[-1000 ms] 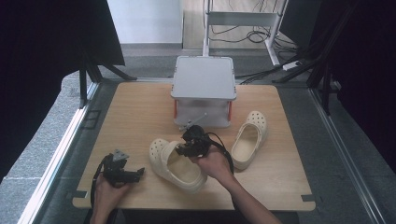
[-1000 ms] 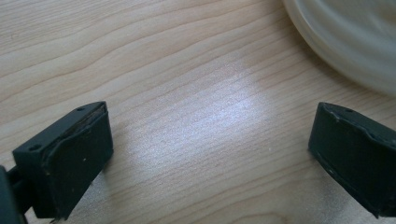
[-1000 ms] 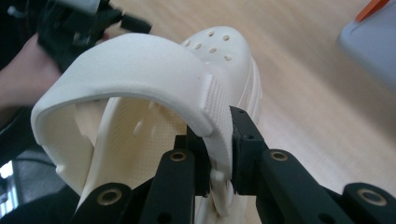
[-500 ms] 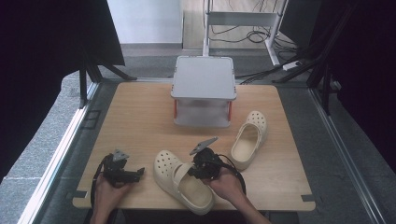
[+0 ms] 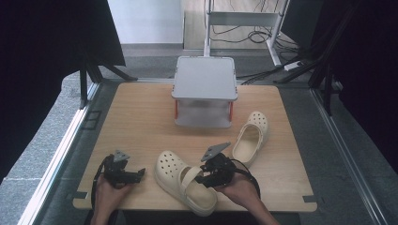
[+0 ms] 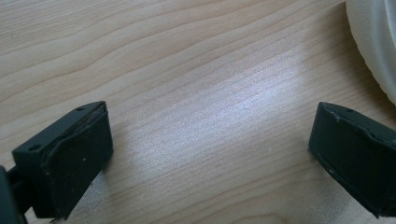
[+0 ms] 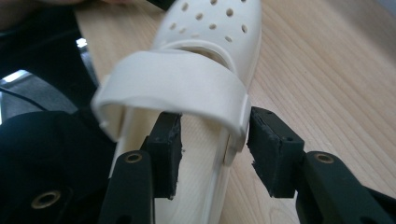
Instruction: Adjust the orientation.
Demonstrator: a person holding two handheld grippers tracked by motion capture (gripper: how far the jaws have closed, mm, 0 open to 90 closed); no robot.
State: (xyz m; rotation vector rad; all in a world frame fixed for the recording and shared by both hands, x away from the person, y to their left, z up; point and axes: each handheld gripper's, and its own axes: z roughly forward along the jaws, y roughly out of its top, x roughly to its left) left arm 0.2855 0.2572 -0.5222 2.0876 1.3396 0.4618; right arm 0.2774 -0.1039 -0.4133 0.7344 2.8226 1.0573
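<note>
Cream perforated foam clog [image 7: 210, 42], side wall between right gripper [image 7: 212, 151] jaws, just opened, pads slightly clear. Left gripper [image 6: 210, 149] wide, empty, over woodgrain table [image 6: 187, 70]; clog toe cropped.

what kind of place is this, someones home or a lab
Most likely a lab or recording setup, not a home: a bare wooden table in a metal frame, black curtains around it, loose cables on the floor behind.

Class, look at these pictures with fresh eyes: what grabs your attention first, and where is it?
A cream clog lies at the table's near edge, with the right gripper straddling its side wall, jaws just opening. Its partner clog lies further right, and a grey box stands behind them.
</note>
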